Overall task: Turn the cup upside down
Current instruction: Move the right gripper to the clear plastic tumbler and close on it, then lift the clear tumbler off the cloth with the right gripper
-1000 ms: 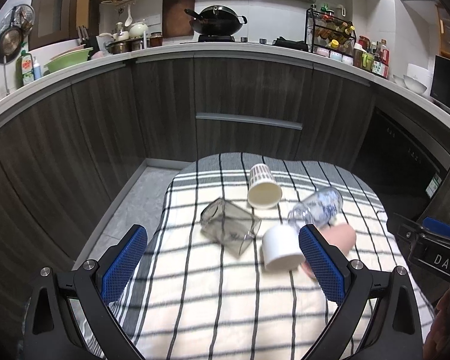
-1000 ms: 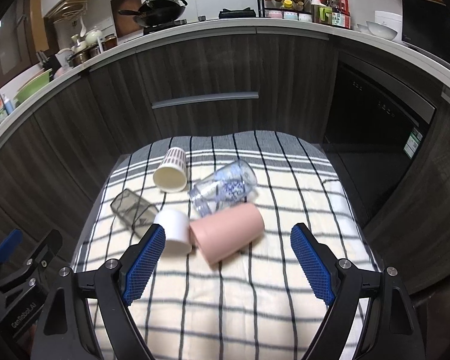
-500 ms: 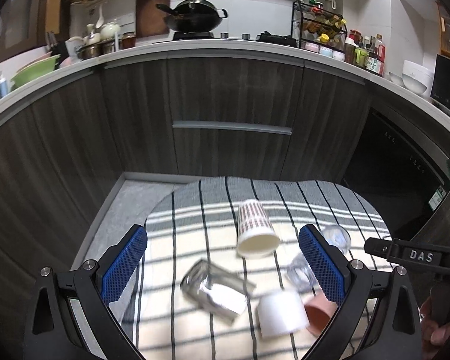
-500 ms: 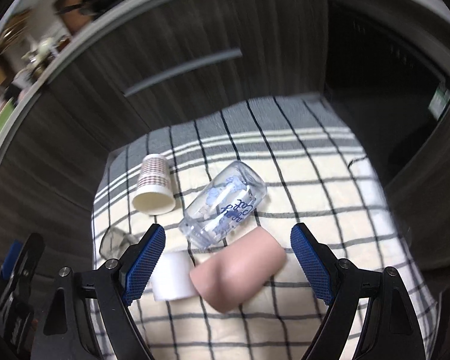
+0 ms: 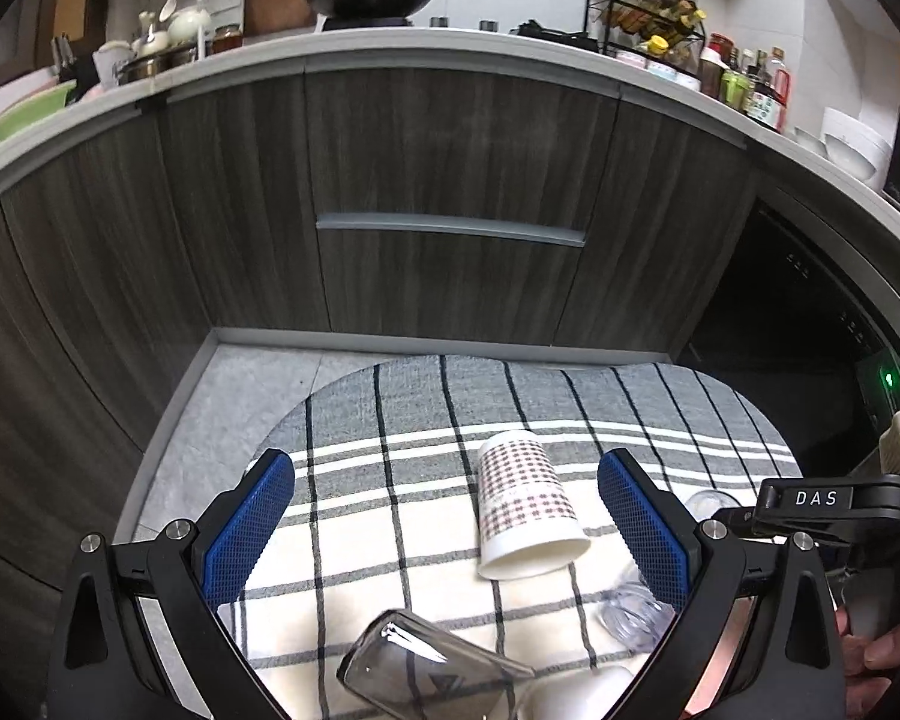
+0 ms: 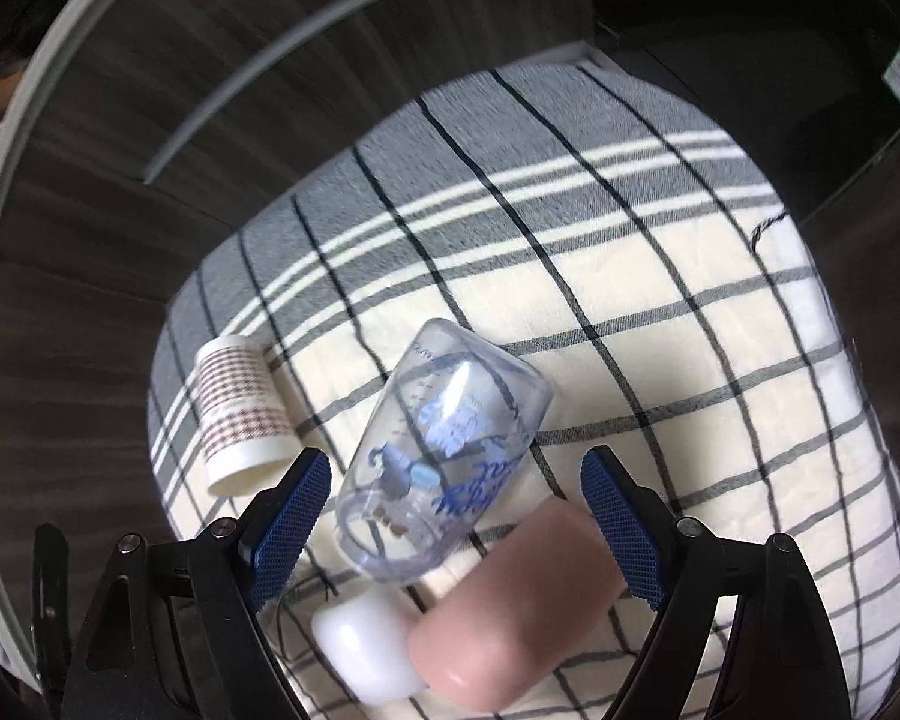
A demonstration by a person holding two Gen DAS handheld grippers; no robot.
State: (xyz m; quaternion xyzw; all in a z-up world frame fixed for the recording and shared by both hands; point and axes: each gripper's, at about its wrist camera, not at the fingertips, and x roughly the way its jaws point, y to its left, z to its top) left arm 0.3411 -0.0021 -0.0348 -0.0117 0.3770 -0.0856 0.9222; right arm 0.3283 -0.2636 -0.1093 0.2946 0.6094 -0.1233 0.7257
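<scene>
Dark wood-grain kitchen cabinets (image 5: pixel 450 180) back a round table under a checked cloth (image 6: pixel 660 312), cream with grey and black lines. Five cups lie on their sides on it.

Clear cup with blue print (image 6: pixel 444 456): long axis runs diagonally in the right wrist view, closed base toward the upper right, open mouth toward the lower left, facing the camera. It sits between the right gripper's (image 6: pixel 456 516) blue pads (image 6: pixel 294 510), touching neither; jaws spread wide, holding nothing.

Pink cup (image 6: pixel 510 612) lies just beside it, lower right, long axis roughly parallel. White cup (image 6: pixel 372 648) touches the pink one at the bottom edge. Patterned paper cup (image 6: pixel 240 408) lies apart at left, mouth toward the camera.

Left wrist view: left gripper (image 5: pixel 444 531) is spread wide and empty, above the cloth. Patterned paper cup (image 5: pixel 525 504) lies between its pads, base away, mouth near. Smoked glass tumbler (image 5: pixel 426 672) lies at the bottom edge. The clear cup's rim (image 5: pixel 636 612) shows partly behind the right-hand pad.

Against 0.5 s ago: right wrist view is closer and lower, so the clear cup fills more of the jaw gap and the pink cup sits nearer the frame bottom. Left wrist view has tilted up; cups sit lower in frame. Cup arrangement on the cloth unchanged; slight motion blur in the right wrist view.
</scene>
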